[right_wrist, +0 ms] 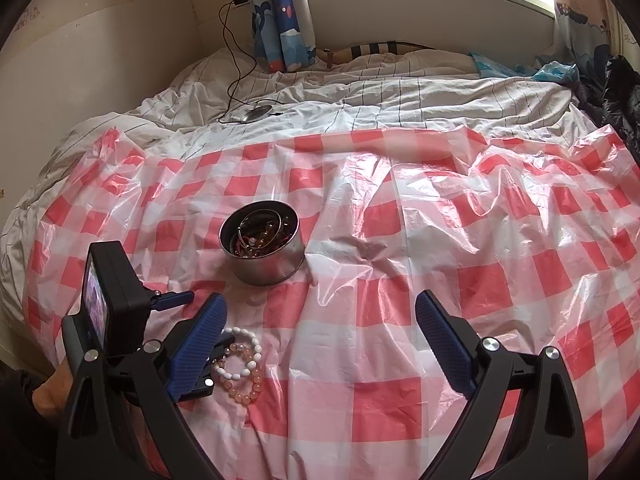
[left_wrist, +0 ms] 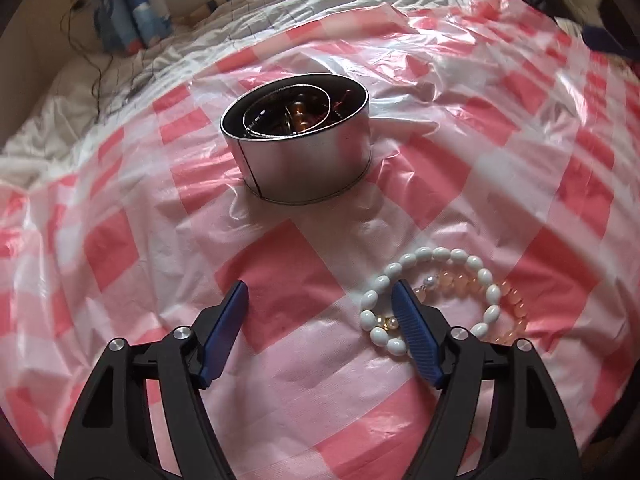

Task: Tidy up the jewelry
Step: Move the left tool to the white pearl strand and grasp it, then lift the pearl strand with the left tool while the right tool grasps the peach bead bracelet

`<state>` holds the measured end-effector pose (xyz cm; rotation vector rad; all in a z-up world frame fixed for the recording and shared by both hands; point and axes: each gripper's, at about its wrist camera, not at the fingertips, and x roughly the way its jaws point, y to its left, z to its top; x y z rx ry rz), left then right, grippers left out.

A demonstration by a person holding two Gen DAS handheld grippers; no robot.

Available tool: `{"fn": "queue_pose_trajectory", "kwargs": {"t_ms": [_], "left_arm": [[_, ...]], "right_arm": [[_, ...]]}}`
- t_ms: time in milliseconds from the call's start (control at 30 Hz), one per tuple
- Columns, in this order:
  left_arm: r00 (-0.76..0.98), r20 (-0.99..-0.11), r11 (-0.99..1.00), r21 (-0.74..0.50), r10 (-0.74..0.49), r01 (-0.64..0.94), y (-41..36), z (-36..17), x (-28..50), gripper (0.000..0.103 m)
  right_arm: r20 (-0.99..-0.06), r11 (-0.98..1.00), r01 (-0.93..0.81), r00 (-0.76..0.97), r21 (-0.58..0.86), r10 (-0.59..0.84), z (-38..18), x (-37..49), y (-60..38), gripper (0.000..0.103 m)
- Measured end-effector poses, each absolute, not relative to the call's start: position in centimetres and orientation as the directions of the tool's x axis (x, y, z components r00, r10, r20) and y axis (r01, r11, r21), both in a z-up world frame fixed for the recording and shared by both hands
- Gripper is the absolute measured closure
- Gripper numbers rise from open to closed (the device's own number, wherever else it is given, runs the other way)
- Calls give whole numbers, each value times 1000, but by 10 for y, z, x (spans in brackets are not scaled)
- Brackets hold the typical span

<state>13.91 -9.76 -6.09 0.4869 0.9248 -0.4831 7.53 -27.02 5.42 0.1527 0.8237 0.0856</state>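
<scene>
I'm looking down my left gripper (left_wrist: 320,296) now, and its blue pads are standing wide apart, holding nothing, hovering low over the checked sheet (left_wrist: 132,248). Moving right across that view, the tin (left_wrist: 304,168) is sitting upright on the sheet ahead of the fingers, with bangles and dark beads heaped inside it. Further right, the white bracelet (left_wrist: 432,300) is lying flat on the sheet, and the right pad of this gripper is crossing over its near left edge; I cannot tell whether it is touching. The peach bracelet (left_wrist: 480,292) is lying partly under the white one, overlapping it on the right. Switching to the right wrist view, I'm seeing the left gripper (right_wrist: 176,304) at the far left with its camera block, and its one visible finger is pointing toward the tin (right_wrist: 264,252). Just right of that, the white bracelet (right_wrist: 240,354) and the peach bracelet (right_wrist: 244,384) are lying together beside my right gripper's left pad, well apart from the tin. My right gripper (right_wrist: 320,312) is spreading wide too, empty, over the sheet (right_wrist: 440,248), and the rumpled bedding (right_wrist: 360,100) is showing beyond it.
</scene>
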Motion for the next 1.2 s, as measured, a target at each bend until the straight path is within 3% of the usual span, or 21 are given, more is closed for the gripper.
{"fn": "queue_pose_trajectory", "kwargs": {"t_ms": [100, 200, 267, 300, 433, 467, 667, 900, 1167, 1200], "left_arm": [[588, -804, 782, 308, -91, 542, -93, -56, 142, 49], [525, -841, 820, 205, -132, 534, -76, -54, 155, 57], [429, -871, 842, 35, -238, 539, -63, -54, 162, 67], [414, -872, 841, 4, -261, 541, -61, -54, 163, 68], [371, -873, 823, -60, -318, 565, -56, -54, 162, 94], [362, -873, 818, -69, -327, 571, -56, -54, 161, 96], [444, -844, 854, -32, -302, 520, -40, -33, 160, 97], [493, -824, 885, -21, -278, 465, -18, -17, 169, 96], [501, -819, 889, -23, -279, 457, -10, -14, 171, 96], [502, -819, 890, -24, -279, 456, -9, -14, 172, 96]], "right_arm": [[-726, 985, -23, 674, 168, 140, 53, 76, -268, 12], [-730, 986, -31, 668, 166, 144, 52, 77, -265, 12], [-735, 985, -36, 662, 166, 148, 50, 78, -263, 12], [-737, 985, -39, 659, 166, 150, 50, 78, -261, 12], [-754, 984, -89, 632, 156, 177, 43, 81, -248, 12], [-762, 982, -113, 619, 150, 188, 40, 82, -242, 12], [-814, 959, -272, 540, 74, 216, 14, 83, -193, 12], [-857, 919, -385, 498, -81, 133, -30, 95, -139, 12], [-889, 931, -364, 431, -14, 156, -59, 118, -142, 12], [-890, 933, -361, 421, 11, 173, -59, 118, -144, 20]]}}
